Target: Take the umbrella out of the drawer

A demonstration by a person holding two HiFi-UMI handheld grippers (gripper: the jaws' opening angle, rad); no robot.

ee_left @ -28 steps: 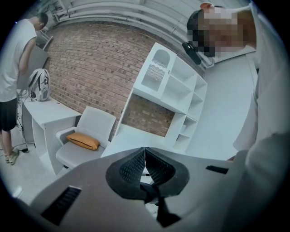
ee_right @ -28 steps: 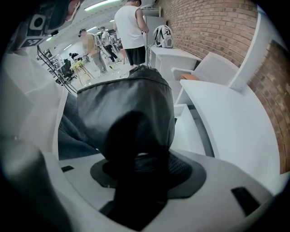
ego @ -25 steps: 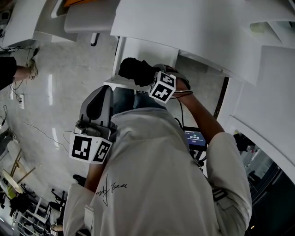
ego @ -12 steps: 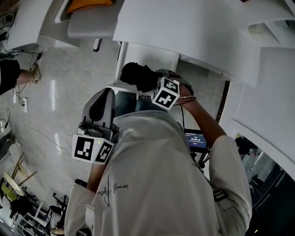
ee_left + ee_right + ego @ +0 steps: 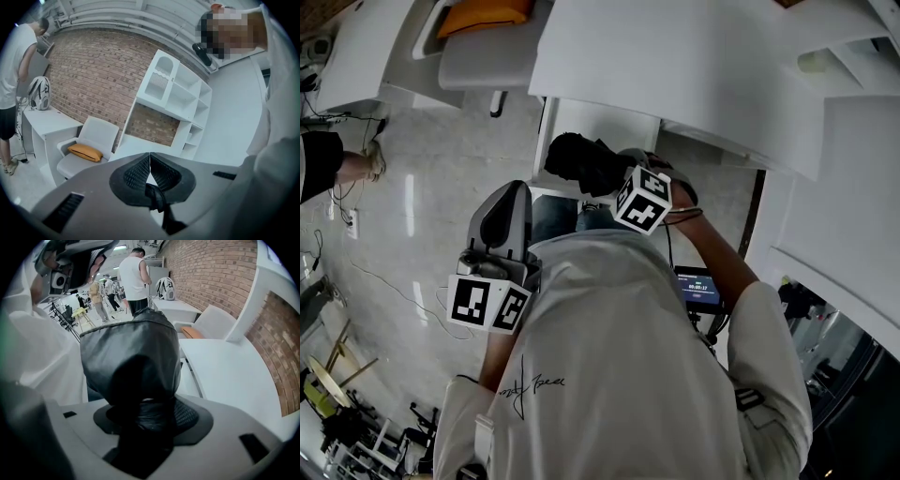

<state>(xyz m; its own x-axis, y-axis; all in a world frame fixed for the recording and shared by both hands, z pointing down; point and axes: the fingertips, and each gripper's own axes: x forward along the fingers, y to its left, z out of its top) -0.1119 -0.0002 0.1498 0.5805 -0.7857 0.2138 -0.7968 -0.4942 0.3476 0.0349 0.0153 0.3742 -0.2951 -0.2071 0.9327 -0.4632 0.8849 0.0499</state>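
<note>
Two grippers are counted: the left gripper point(image 5: 150, 161) and the right gripper point(image 5: 149, 411). Two marker cubes are seen in the head view: the left cube point(image 5: 486, 302) and the right cube point(image 5: 643, 199). One black folded umbrella point(image 5: 133, 362) is seen. One white chair point(image 5: 91, 140) and one orange cushion point(image 5: 84, 152) are counted. One backpack point(image 5: 39, 93), one white shelf unit point(image 5: 173, 93) and one small lit screen point(image 5: 697, 284) are found. At least three people are made out in the right gripper view's background, among them one person in a white shirt point(image 5: 133, 277).
</note>
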